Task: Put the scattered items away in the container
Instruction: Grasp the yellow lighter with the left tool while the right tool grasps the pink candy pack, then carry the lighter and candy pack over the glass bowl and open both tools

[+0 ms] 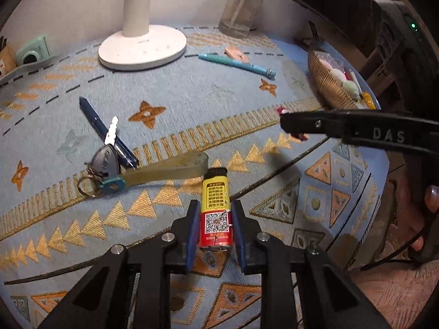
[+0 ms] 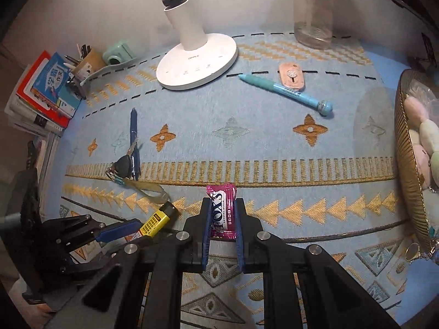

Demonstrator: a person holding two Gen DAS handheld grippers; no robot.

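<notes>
My left gripper (image 1: pixel 215 205) is shut on a yellow and red lighter (image 1: pixel 216 208), held just above the patterned blue cloth; the same lighter (image 2: pixel 155 222) shows at the lower left of the right wrist view. My right gripper (image 2: pixel 222 204) is shut on a pink Fox's candy (image 2: pixel 222 211), lifted off the cloth. The gold ribbed bowl (image 2: pixel 406 148) with several pastel items stands at the right edge; the bowl (image 1: pixel 326 82) also appears at the far right. On the cloth lie a dark blue pen (image 1: pixel 107 134), a key with a strap (image 1: pixel 105 164), a teal pen (image 2: pixel 285 93) and a small pink item (image 2: pixel 292 78).
A white lamp base (image 2: pixel 197 63) stands at the back middle, a clear bottle (image 2: pixel 312 11) with a blue lid behind right. Books (image 2: pixel 41 96), a pencil cup (image 2: pixel 87 61) and a mint box (image 2: pixel 118 53) crowd the back left. A person's hand (image 1: pixel 422 219) grips the right tool.
</notes>
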